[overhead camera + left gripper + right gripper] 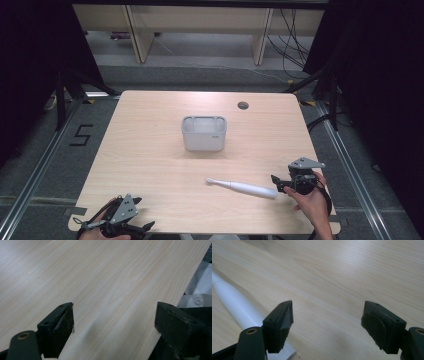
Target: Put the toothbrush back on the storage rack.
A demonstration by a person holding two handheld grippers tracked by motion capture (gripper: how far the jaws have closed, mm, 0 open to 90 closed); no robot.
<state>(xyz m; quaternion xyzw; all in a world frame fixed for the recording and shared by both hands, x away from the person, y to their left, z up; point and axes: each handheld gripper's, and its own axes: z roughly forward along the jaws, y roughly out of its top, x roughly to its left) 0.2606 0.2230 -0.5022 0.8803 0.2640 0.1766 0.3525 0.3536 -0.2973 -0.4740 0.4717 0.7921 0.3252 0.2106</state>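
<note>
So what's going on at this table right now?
A person holds a gripper in each hand at a wooden table. The right gripper is open beside the handle end of a white electric toothbrush lying flat, not gripping it. The left gripper is open over bare wood at the near left corner. A grey container stands mid-table.

My table and the floor around it

My wooden table point(150, 165) has a round hole point(243, 105) near its far right corner. On the grey floor point(30, 170) to my left is a black figure 5 point(81, 135); cables point(292, 45) trail past pale furniture legs point(140, 35).
</note>
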